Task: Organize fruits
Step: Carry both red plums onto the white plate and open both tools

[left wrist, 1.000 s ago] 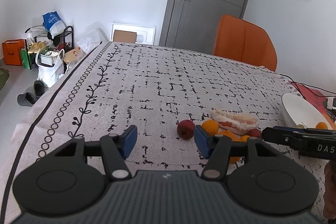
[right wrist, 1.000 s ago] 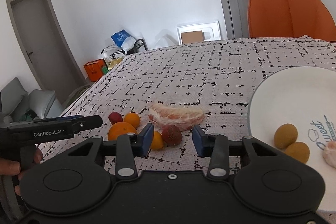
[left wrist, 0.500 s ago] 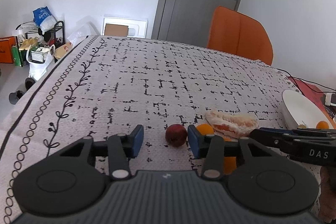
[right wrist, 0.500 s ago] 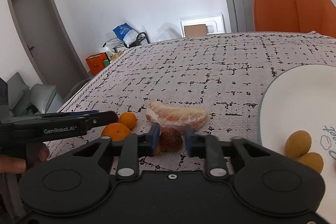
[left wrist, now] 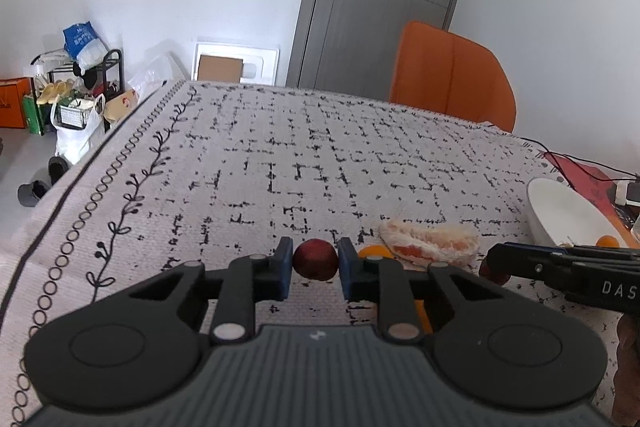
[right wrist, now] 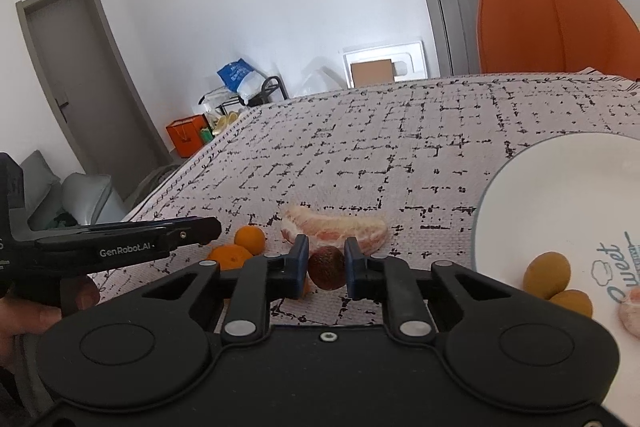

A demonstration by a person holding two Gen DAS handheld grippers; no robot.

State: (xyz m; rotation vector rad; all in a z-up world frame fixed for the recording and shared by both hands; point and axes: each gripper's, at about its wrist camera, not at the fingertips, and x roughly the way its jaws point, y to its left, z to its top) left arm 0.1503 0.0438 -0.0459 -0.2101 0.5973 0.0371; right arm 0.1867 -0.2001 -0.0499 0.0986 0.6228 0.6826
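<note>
Your left gripper (left wrist: 315, 269) has just closed on a smooth dark red fruit (left wrist: 315, 259); its blue pads (left wrist: 283, 267) press on both sides of it, low over the patterned tablecloth (left wrist: 320, 155). Your right gripper (right wrist: 326, 269) has likewise just closed, and it clamps a rough, brownish-red fruit (right wrist: 327, 267) between its pads (right wrist: 300, 263).

Just beyond both grippers lies a peeled pomelo segment (right wrist: 334, 229), pale pink, flat on the cloth. To its left in the right wrist view sit two small oranges (right wrist: 240, 247), touching or nearly touching each other, close behind the left gripper's black side. A third orange piece peeks out beneath the right gripper's left finger, mostly hidden.

The white plate (right wrist: 552, 187) stands to the right of the pomelo, apart from it. On it rest two yellow-brown round fruits (right wrist: 547, 275), touching, and a peeled pinkish piece at the frame's edge. An orange chair (left wrist: 452, 75) stands at the table's far side.
</note>
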